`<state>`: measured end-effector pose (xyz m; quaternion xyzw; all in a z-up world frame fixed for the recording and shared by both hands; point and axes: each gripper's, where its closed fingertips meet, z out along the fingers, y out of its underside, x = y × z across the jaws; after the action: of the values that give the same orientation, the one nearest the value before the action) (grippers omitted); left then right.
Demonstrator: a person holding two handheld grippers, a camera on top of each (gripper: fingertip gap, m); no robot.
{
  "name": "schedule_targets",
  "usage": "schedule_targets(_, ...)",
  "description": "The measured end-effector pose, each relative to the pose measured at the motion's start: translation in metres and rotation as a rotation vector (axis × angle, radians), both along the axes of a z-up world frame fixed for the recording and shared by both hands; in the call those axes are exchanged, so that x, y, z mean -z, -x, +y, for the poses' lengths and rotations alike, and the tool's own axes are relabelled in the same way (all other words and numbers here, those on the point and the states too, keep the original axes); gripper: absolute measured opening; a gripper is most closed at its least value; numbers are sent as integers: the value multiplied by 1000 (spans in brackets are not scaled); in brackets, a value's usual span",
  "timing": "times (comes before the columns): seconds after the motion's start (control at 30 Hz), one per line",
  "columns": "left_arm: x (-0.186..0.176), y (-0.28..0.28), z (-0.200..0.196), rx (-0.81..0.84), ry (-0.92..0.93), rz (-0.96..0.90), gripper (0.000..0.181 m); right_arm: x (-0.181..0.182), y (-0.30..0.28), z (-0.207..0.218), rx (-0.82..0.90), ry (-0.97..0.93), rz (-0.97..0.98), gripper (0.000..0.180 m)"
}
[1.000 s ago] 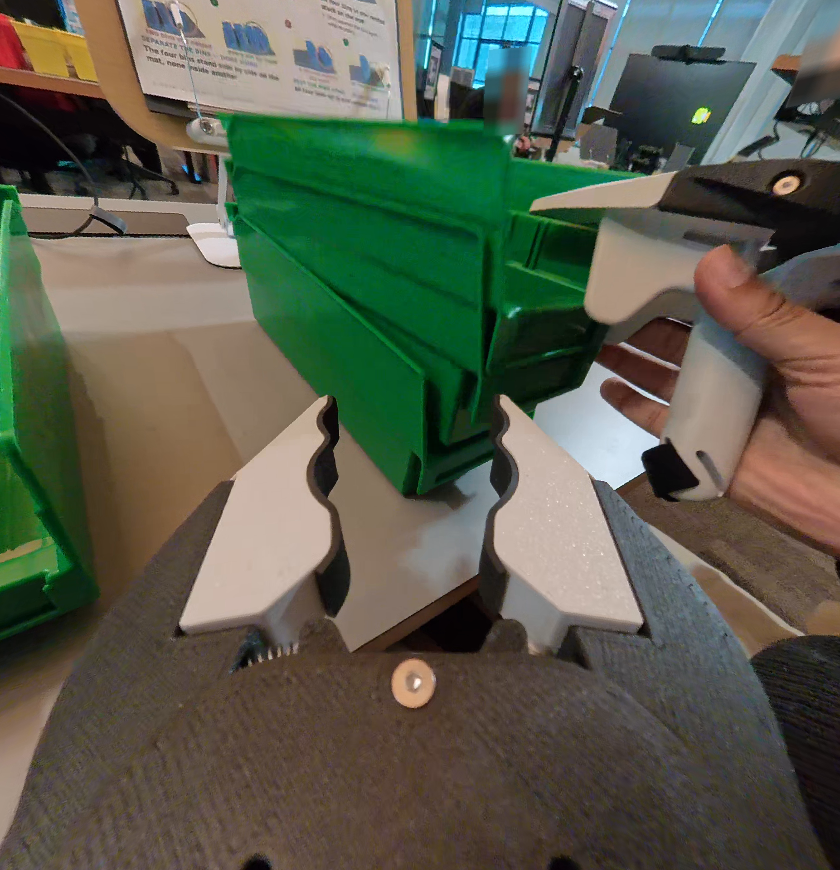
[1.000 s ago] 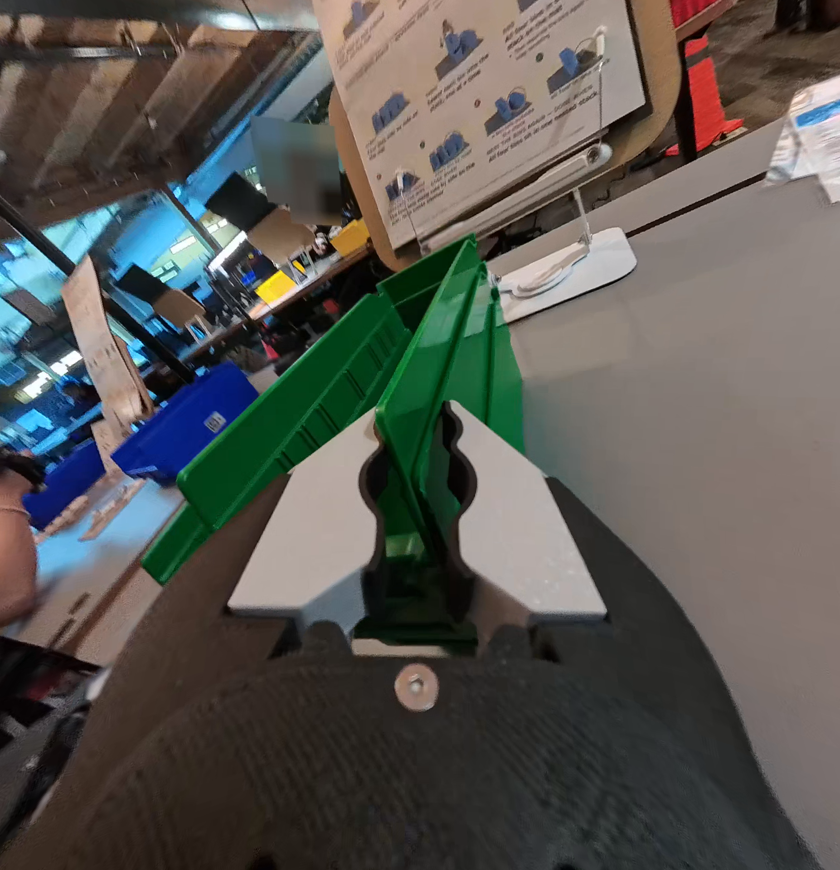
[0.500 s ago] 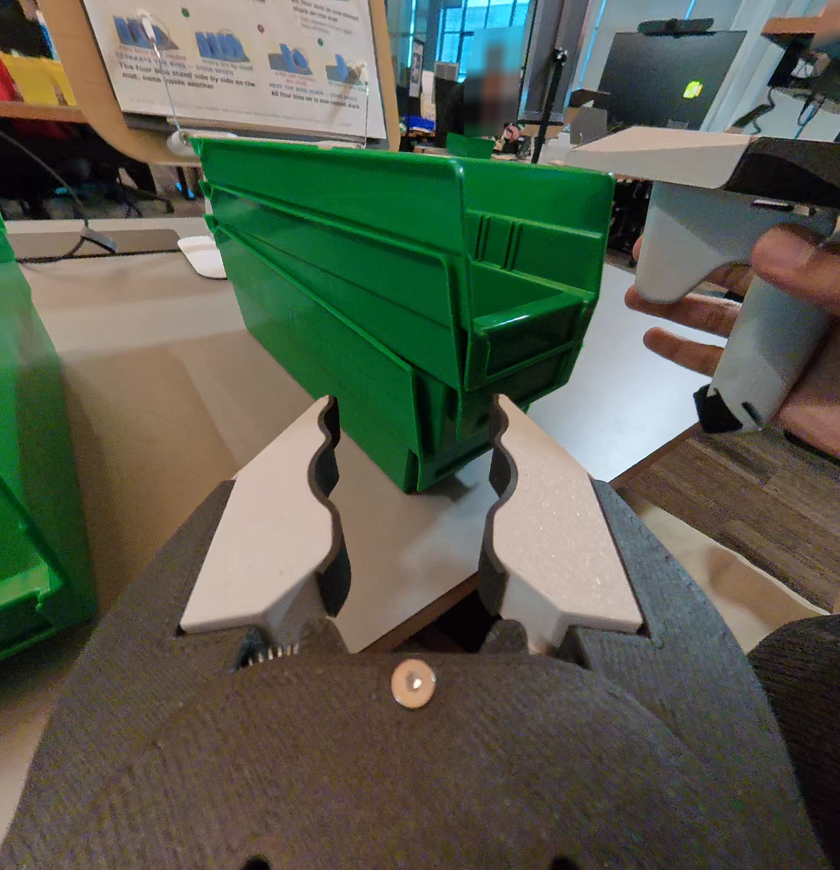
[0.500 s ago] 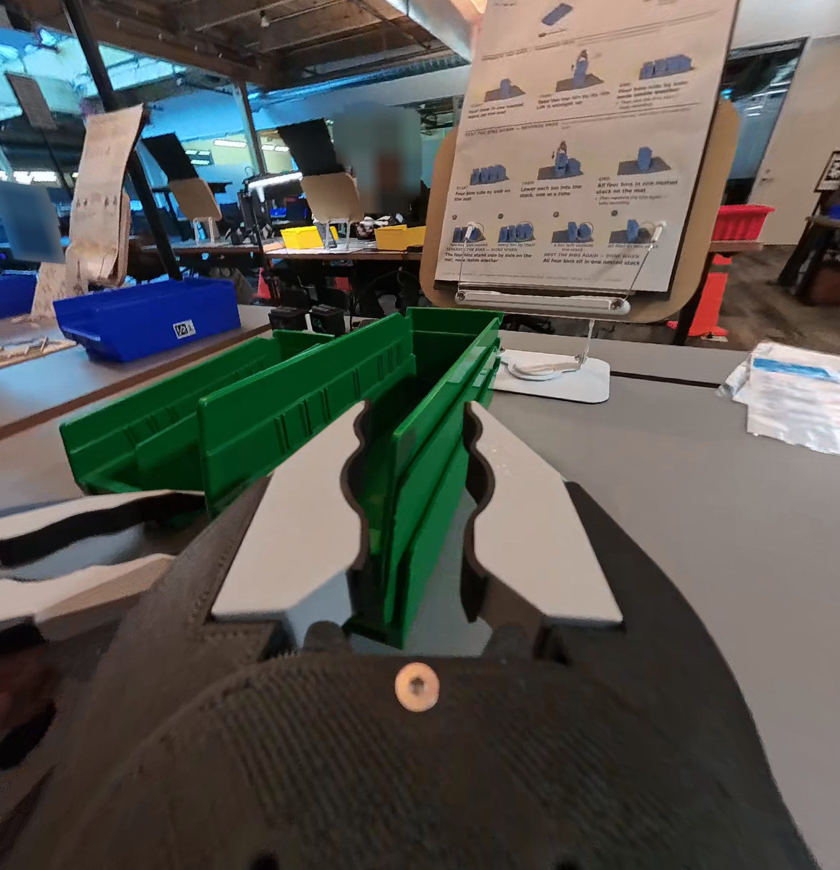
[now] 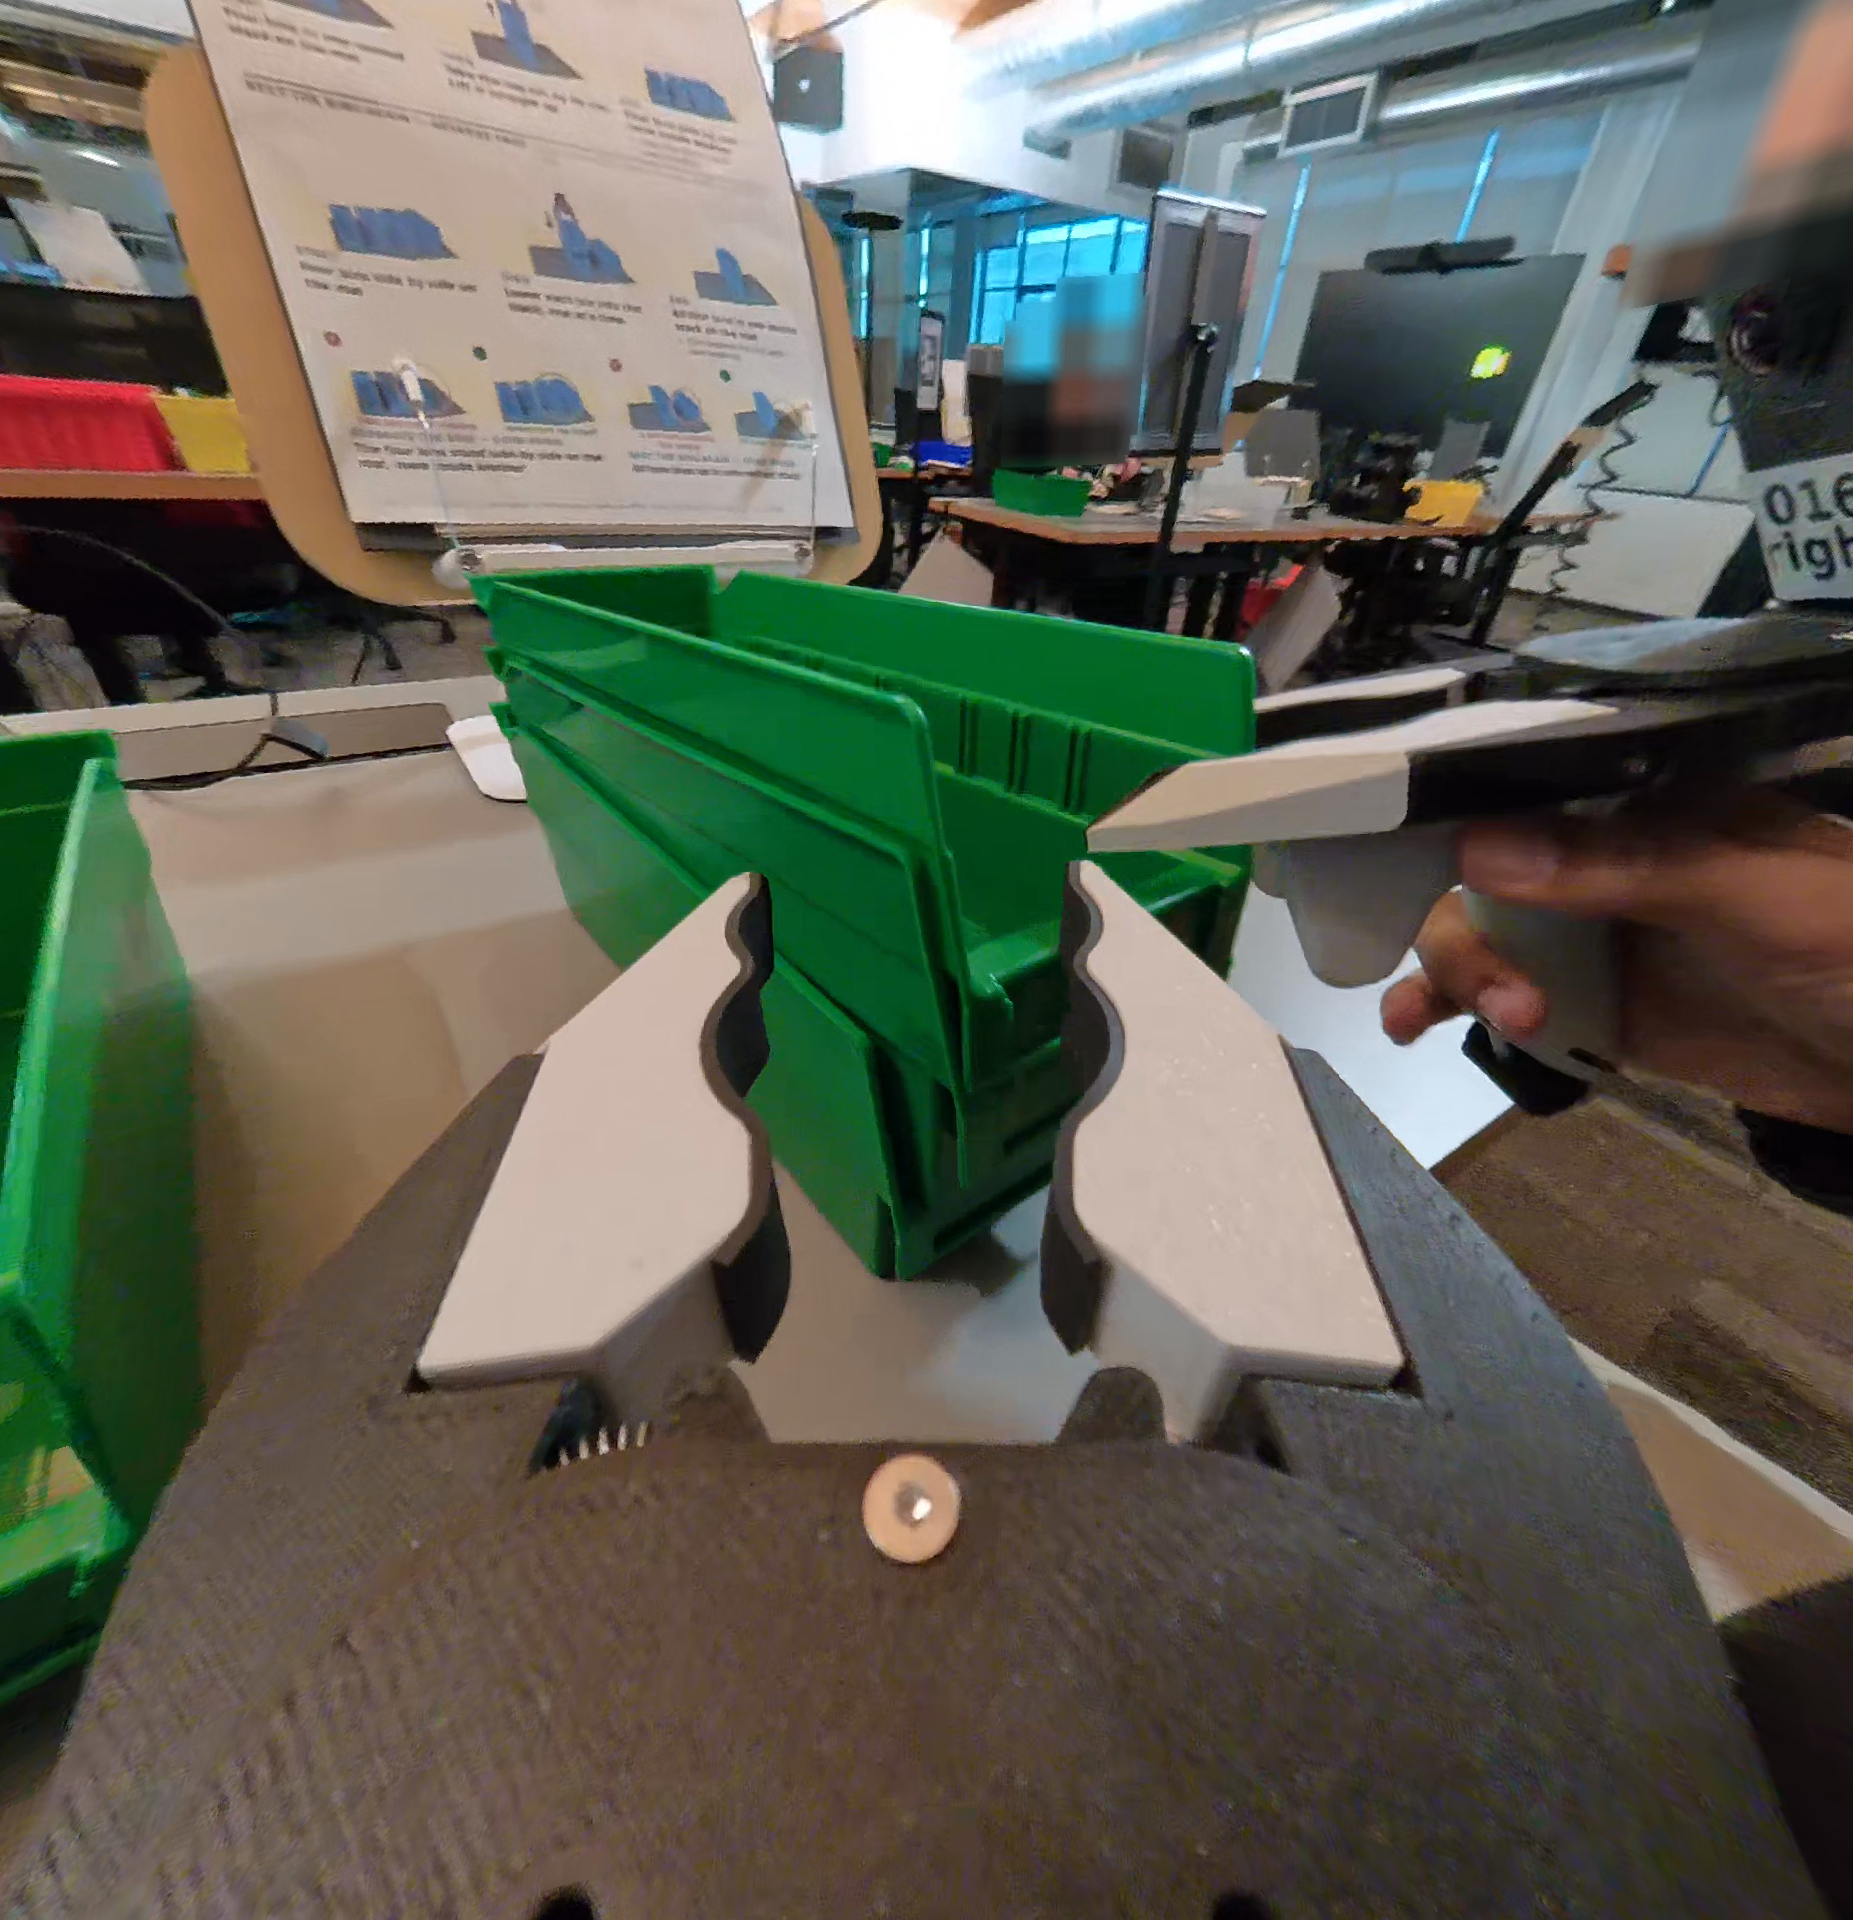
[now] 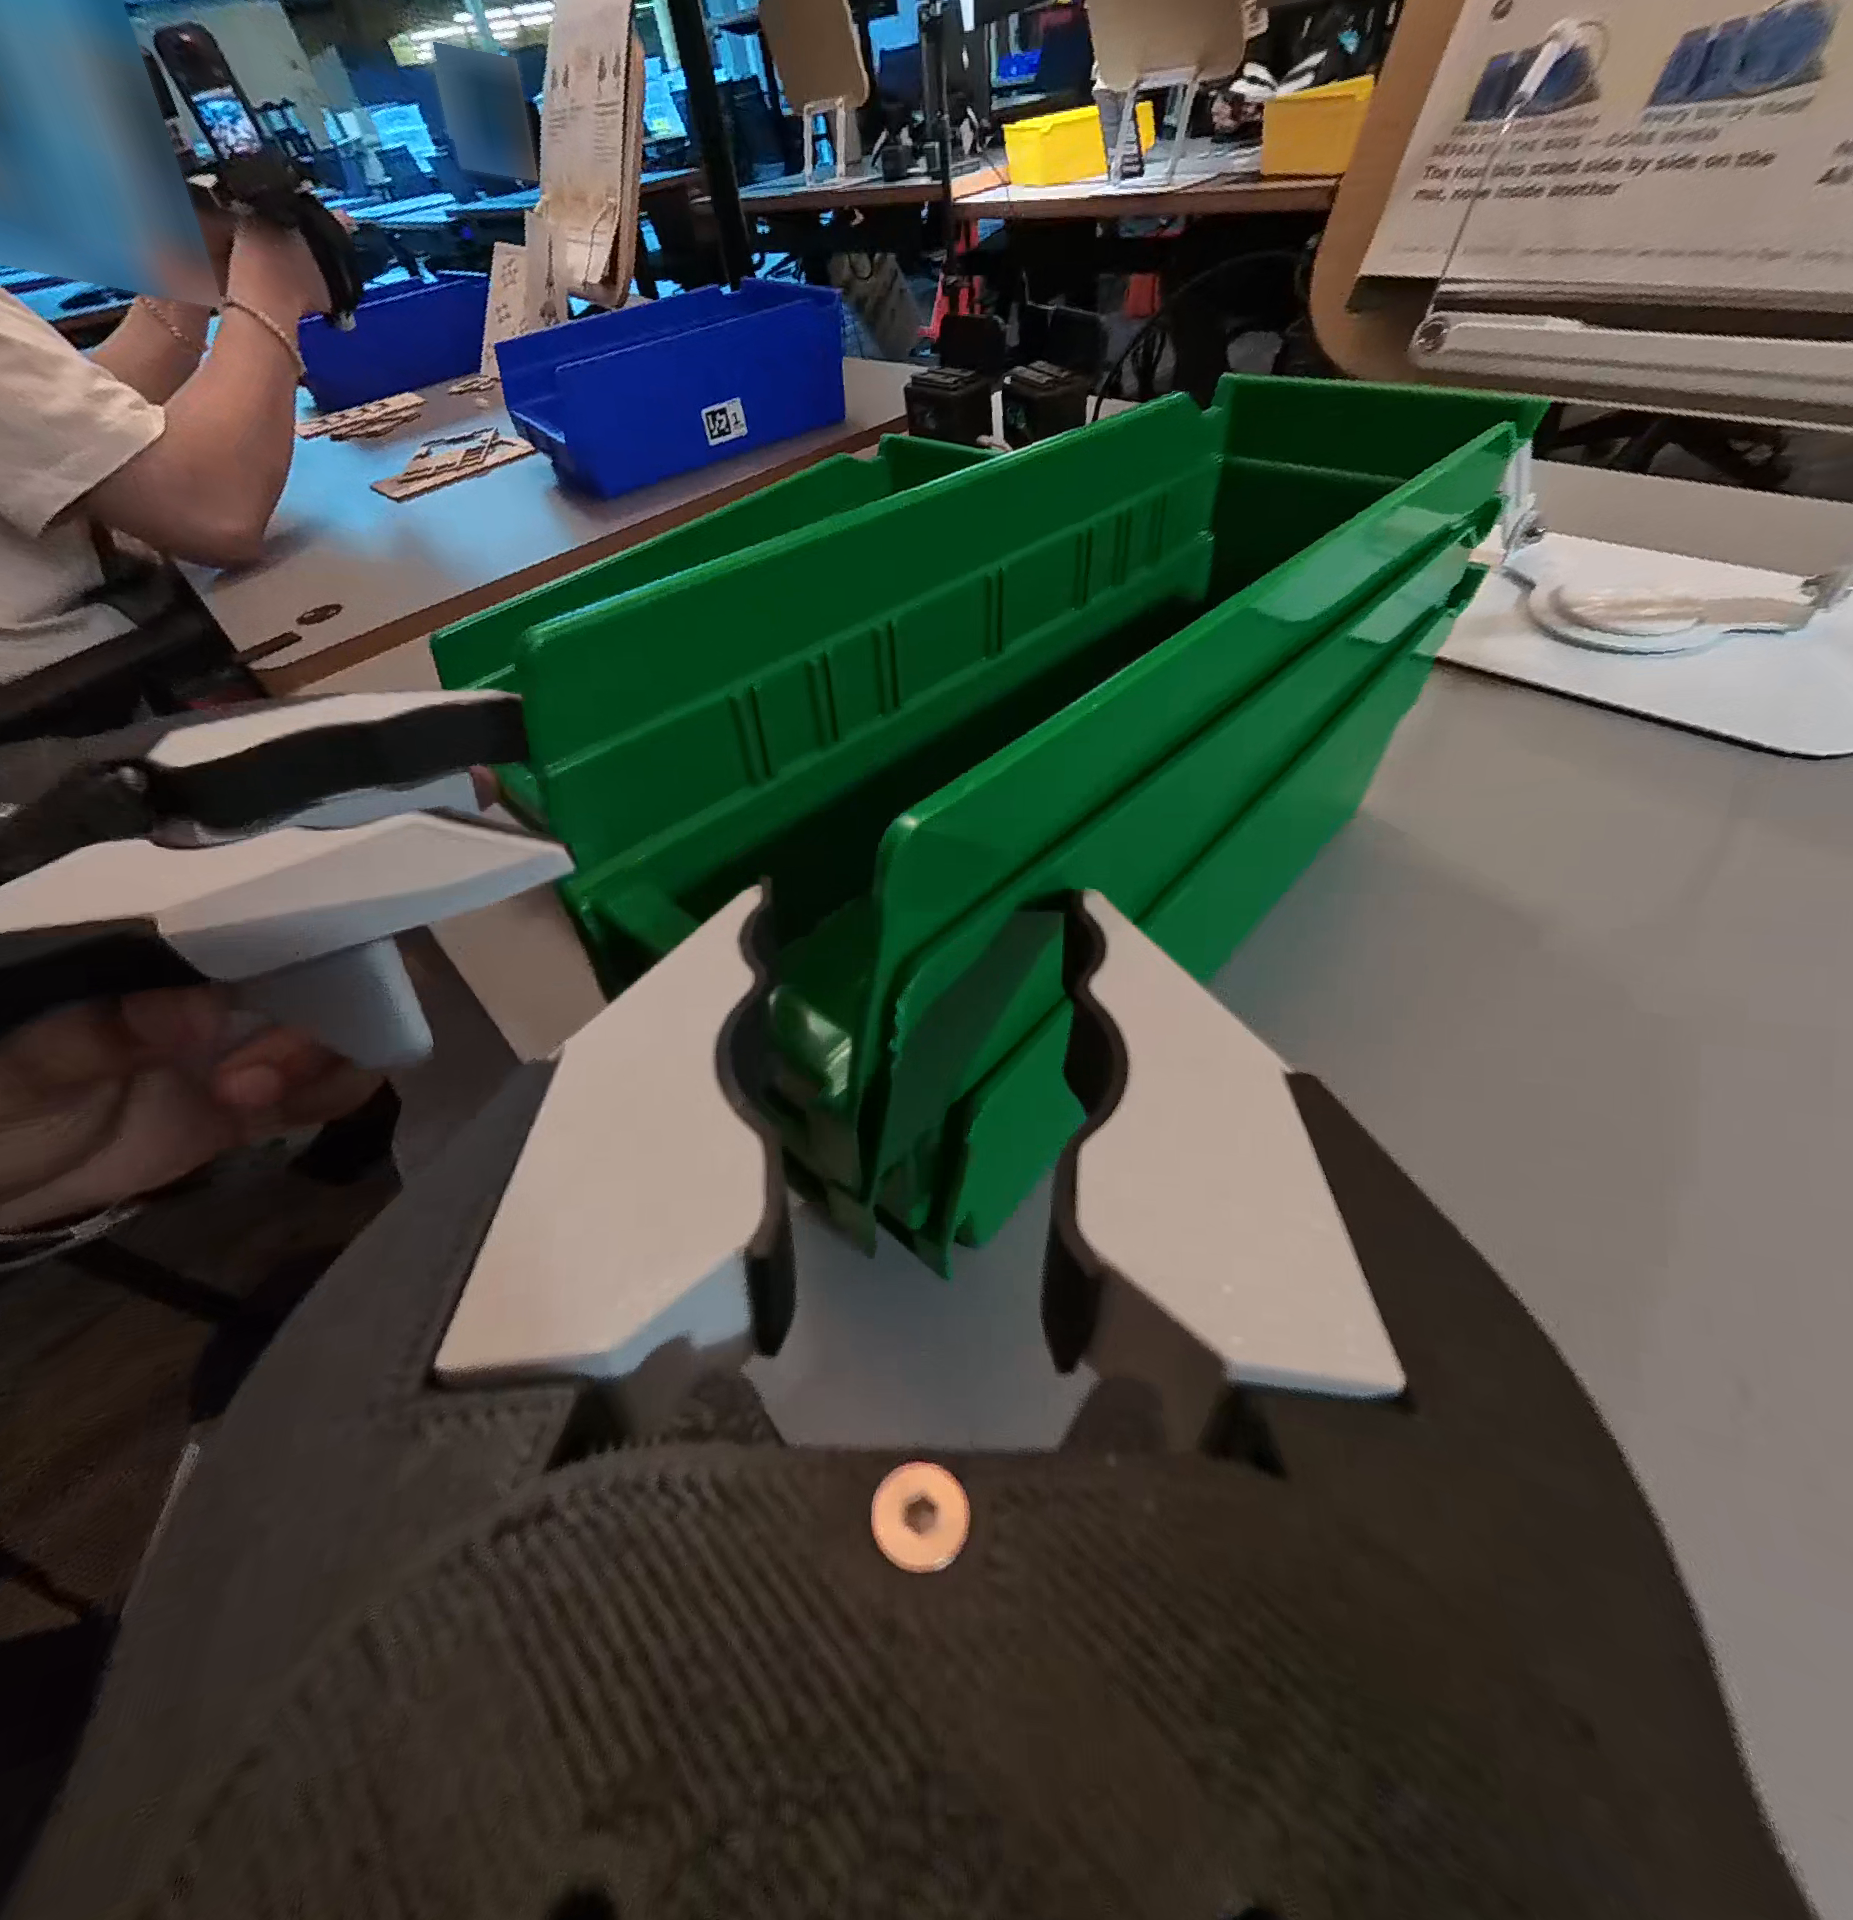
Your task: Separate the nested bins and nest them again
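Note:
A stack of nested green bins stands on the grey table, three rims showing; it also shows in the right wrist view. My left gripper is open, its fingers either side of the stack's left wall at the near corner, not closed on it. My right gripper is open, its fingers either side of the stack's right wall at the near end. Each gripper shows in the other's view: the right and the left. A separate green bin stands left of the stack.
An instruction board on a white stand base is behind the bins. The table's front edge runs close to the stack's near end. On another table are blue bins, and a person sits there.
My right gripper has opened and let go of the bin wall it gripped. The tilted stack has settled flat on the table. Both grippers have moved in around the stack's near walls.

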<state>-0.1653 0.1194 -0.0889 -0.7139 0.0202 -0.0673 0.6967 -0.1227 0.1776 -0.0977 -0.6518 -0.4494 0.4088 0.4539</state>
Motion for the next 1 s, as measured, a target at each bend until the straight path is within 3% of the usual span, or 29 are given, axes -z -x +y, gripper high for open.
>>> schedule_targets(0.07, -4, 5, 5, -21, 11, 8, 48, 1, 1, 6, 27, -5, -13, 39)
schedule_targets(0.17, 0, 5, 15, -6, 77, 41, 22, 1, 1, 7, 28, 15, -8, 37)
schedule_targets(0.43, -10, -1, 18, -56, 22, 198, 20, -15, -3, 15, 110, -168, 10, 20)
schedule_targets(0.63, -22, -1, 13, -67, -28, 242, 21, -28, -3, 11, 80, -107, 107, 20)
schedule_targets(1.0, -50, -3, -2, -88, -208, 285, 20, -57, -5, -5, 29, -250, 252, 21)
